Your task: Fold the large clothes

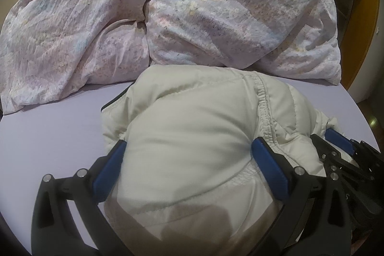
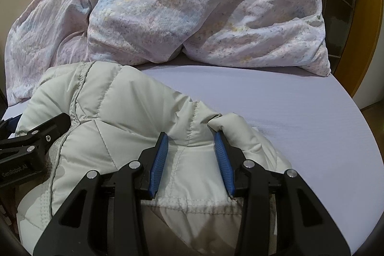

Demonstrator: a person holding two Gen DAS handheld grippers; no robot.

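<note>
A cream-white puffer jacket lies bunched on the lilac bed sheet. My left gripper has its blue pads set wide on either side of a thick bulge of the jacket, pressing into the fabric. In the right wrist view the jacket fills the lower left. My right gripper is closed on a fold of the jacket, with fabric pinched between the blue pads. The right gripper also shows at the right edge of the left wrist view. The left gripper's black body shows at the left of the right wrist view.
A crumpled pastel floral duvet is heaped across the back of the bed, just behind the jacket; it also shows in the right wrist view. The lilac sheet stretches to the right. A wooden door frame stands at the far right.
</note>
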